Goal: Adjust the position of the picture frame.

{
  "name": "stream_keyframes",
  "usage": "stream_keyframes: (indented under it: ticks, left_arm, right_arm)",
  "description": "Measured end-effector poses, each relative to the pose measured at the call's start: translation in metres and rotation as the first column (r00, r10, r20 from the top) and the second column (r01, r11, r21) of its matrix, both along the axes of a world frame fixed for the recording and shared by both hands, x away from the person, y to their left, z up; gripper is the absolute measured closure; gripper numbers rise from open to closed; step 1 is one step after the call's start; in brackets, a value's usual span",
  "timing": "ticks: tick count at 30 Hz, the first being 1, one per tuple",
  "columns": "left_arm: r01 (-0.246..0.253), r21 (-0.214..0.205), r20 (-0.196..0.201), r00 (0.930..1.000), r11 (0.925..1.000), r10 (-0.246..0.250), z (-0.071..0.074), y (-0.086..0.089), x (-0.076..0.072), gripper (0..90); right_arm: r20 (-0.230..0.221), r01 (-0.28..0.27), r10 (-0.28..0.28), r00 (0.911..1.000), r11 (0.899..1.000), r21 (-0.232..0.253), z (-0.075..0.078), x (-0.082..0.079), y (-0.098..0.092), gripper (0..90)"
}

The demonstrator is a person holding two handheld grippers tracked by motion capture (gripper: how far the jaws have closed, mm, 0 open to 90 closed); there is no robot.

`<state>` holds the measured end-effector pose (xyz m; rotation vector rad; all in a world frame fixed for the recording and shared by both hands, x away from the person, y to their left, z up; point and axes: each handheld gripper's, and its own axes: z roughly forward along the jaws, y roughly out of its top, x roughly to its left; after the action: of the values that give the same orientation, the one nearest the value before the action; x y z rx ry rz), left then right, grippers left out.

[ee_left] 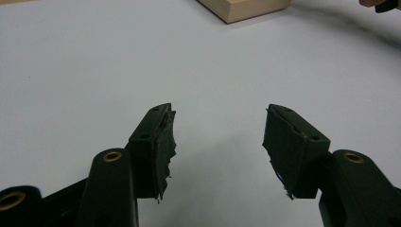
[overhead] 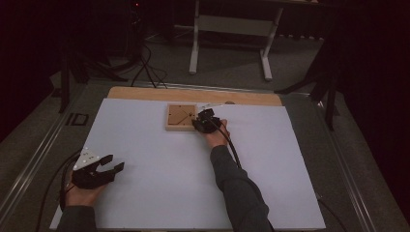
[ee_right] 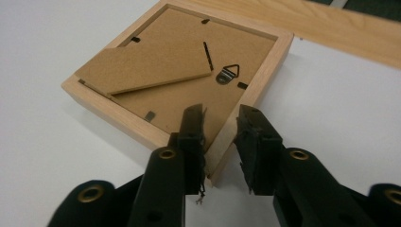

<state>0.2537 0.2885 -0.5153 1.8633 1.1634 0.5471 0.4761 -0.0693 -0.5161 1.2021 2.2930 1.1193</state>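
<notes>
Gripping the Frame Edge

Resting at lower left, the left gripper [overhead: 107, 166] is gaping, holding nothing. Upper centre, the right gripper [ee_right: 221, 124] is straddling the face-down wooden picture frame [ee_right: 165, 66] rail, pads not yet pressing. Next: closing squarely.

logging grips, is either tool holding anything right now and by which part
Right tool straddles the corner of the picture frame; whether it grips cannot be told. Left tool is open and holds nothing.

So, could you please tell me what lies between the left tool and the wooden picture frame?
Nothing: in the high view, only bare white table cover lies between the left tool and the wooden picture frame.
</notes>
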Motion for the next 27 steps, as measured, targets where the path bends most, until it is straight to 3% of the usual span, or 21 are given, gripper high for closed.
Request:
stream_keyframes:
  ticks: [4,27]
  left_arm:
    - [-0.001,0.002,-0.001,1.0,1.0,0.001,0.0,0.0,0.0,43.3]
    - [0.015,0.037,-0.01,0.9998,0.9992,-0.014,-0.002,-0.006,0.001,43.3]
  right_arm:
    - [-0.04,0.019,-0.018,0.999,0.999,0.032,-0.001,0.002,-0.004,76.1]
    - [-0.012,0.036,-0.035,0.9993,0.997,0.072,-0.006,-0.022,-0.017,75.9]
